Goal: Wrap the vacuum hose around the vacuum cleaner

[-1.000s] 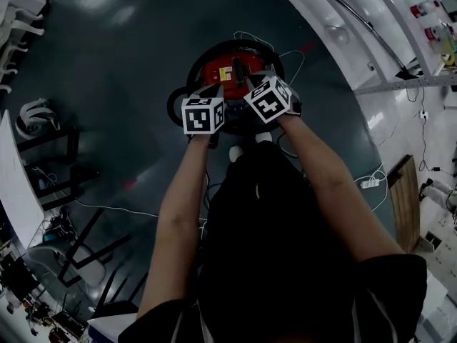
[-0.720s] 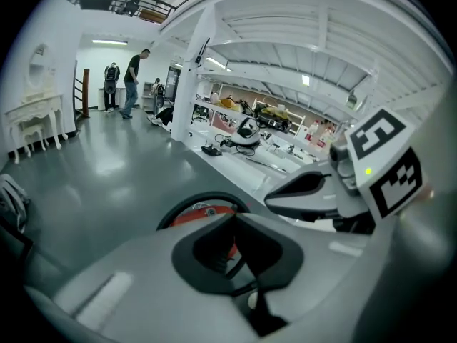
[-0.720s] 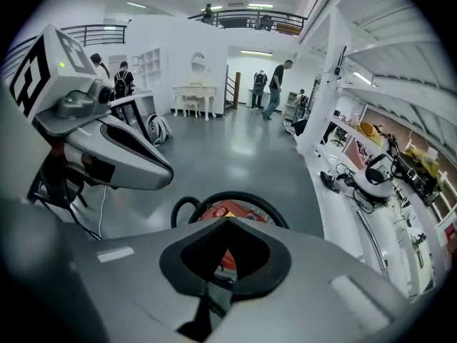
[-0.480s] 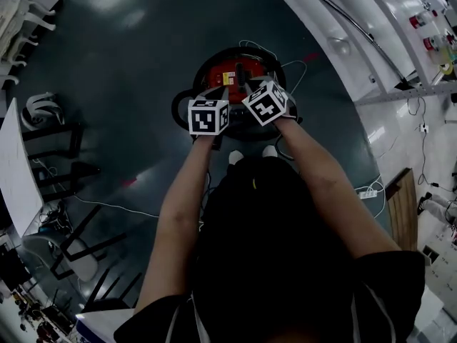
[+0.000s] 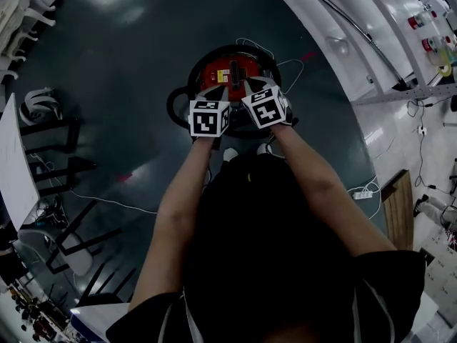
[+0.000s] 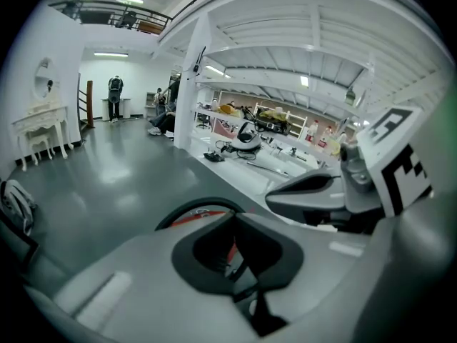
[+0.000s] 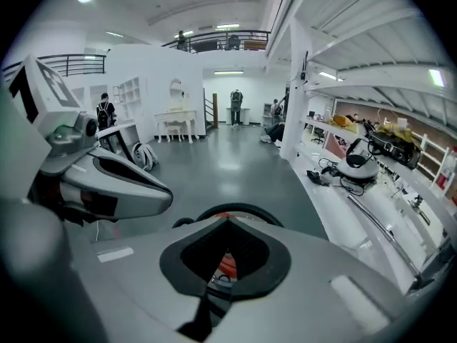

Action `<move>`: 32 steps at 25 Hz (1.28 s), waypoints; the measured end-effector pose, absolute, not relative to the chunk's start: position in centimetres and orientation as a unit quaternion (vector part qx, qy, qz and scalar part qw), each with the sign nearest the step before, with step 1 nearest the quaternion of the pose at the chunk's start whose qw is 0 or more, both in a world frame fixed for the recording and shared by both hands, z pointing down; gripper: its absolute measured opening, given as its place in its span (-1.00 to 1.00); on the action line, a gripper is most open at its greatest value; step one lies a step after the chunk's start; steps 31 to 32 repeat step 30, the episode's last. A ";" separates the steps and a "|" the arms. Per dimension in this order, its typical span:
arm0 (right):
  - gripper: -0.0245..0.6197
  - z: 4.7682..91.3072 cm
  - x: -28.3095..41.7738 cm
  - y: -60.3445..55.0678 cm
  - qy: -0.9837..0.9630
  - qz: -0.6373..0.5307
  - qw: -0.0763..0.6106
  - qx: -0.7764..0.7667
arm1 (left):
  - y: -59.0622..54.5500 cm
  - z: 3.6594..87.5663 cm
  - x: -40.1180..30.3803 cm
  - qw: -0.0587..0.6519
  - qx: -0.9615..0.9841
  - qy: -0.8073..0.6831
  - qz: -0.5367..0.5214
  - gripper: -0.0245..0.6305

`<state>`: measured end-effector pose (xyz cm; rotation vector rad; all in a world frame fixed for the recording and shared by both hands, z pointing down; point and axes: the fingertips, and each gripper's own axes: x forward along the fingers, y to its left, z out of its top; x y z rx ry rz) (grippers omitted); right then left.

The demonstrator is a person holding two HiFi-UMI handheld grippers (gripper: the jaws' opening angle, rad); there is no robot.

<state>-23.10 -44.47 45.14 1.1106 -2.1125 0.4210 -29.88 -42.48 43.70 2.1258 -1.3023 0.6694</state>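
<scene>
Dark grey glossy workshop floor (image 5: 128,63) is taking up most of the head view, with a long white workbench (image 5: 335,41) running beyond the right-hand fingers.

Item 1: round red canister vacuum cleaner (image 5: 232,73), sitting on the floor just ahead of and below both sets of fingertips.

Item 2: black flexible vacuum hose (image 5: 191,68), lying in a ring about the red body. A looser loop is bulging out beyond the left-hand fingers.

Item 3: left gripper (image 6: 235,238), its fingers pressing together and pinching nothing. Only red casing is showing through the notch ahead of them.

Item 4: right gripper (image 7: 227,245), just beside the left one, its fingers likewise pressing together on nothing.

Item 5: thin pale cord (image 5: 291,61), trailing on the floor past the right-hand fingers.

Risk, as a judgement: the wrap is looking nearly finished, so the bulging loop is probably springing outward and could slip off the body. Shut fingers going down onto it would be pushing rather than gripping, and could nudge the ring loose or snag the cord.
</scene>
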 end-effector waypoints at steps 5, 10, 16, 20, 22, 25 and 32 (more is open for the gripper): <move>-0.94 44.0 -22.5 -44.7 -0.818 0.146 0.326 0.452 | -42.7 43.5 -30.1 0.272 0.785 -0.502 0.239 -0.90; -0.94 43.7 -21.9 -44.4 -0.816 0.153 0.306 0.466 | -42.4 43.6 -30.2 0.281 0.778 -0.515 0.226 -0.90; -0.94 43.9 -21.7 -43.7 -0.818 0.182 0.285 0.466 | -41.4 43.8 -30.3 0.281 0.779 -0.521 0.207 -0.90; -0.94 44.3 -21.5 -43.5 -0.817 0.193 0.281 0.465 | -40.8 44.8 -31.1 0.301 0.766 -0.525 0.215 -0.90; -0.94 44.4 -21.3 -43.5 -0.814 0.199 0.278 0.470 | -40.8 44.8 -31.1 0.305 0.766 -0.523 0.217 -0.89; -0.94 44.2 -21.7 -43.5 -0.814 0.200 0.272 0.473 | -40.9 44.3 -31.4 0.300 0.770 -0.521 0.214 -0.90; -0.94 44.3 -20.9 -43.0 -0.811 0.204 0.274 0.475 | -40.3 44.6 -31.1 0.311 0.766 -0.521 0.214 -0.90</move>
